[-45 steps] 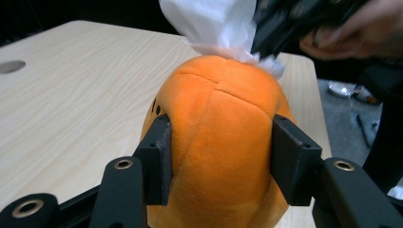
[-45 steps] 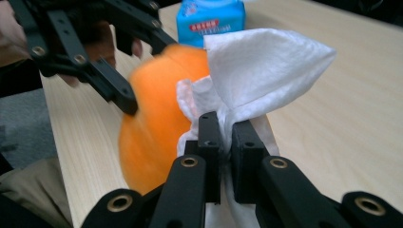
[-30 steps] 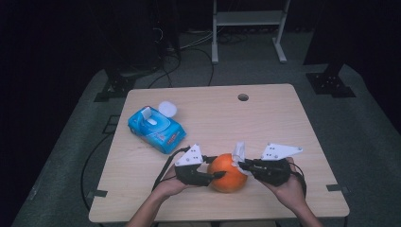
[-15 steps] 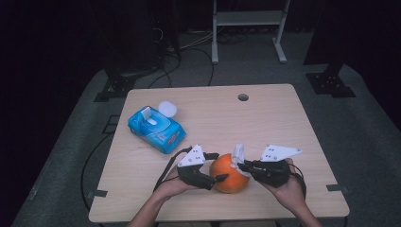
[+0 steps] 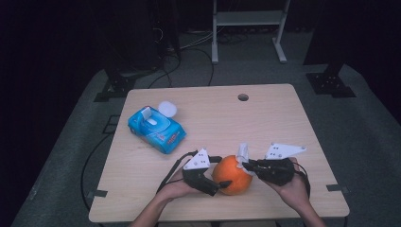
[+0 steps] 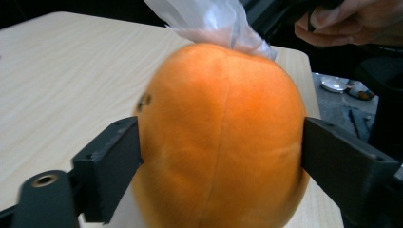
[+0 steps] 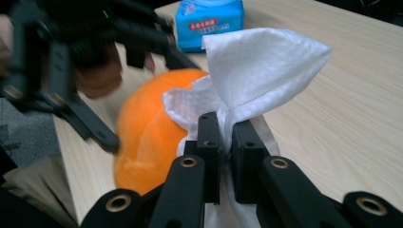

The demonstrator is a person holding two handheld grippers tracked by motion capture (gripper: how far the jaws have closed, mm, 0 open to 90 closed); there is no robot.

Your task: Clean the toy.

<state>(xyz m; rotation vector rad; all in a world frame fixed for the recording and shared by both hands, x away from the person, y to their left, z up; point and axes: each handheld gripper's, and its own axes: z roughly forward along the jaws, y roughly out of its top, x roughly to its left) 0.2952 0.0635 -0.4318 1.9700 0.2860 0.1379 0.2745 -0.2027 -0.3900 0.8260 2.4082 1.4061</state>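
- The orange plush fruit (image 5: 232,174) sat on the wooden table (image 5: 265,123), close to its near edge, between the person's two hands.
- The left gripper (image 5: 218,172) reached in from the fruit's left side. In the left gripper view its two black jaws stood one on each flank of the fruit (image 6: 221,137), spread about as wide as the fruit itself, having just been opening. Both sat right against the plush skin; whether they pressed on it I could not tell.
- The right gripper (image 5: 245,164) came in from the fruit's right side. Its jaws were pinched tight on a white wipe (image 7: 256,71), whose loose end rose in a crumpled fan above the jaw tips.
- The wipe (image 5: 243,152) lay against the fruit's upper right shoulder, touching it.
- The fruit (image 7: 147,128) was nearly round, somewhat taller than wide in the left gripper view, with a seam running top to bottom down its face. Which end was its top I could not tell.
- A blue wipe packet (image 5: 156,128) lay well apart, towards the table's far left, lid flipped open.
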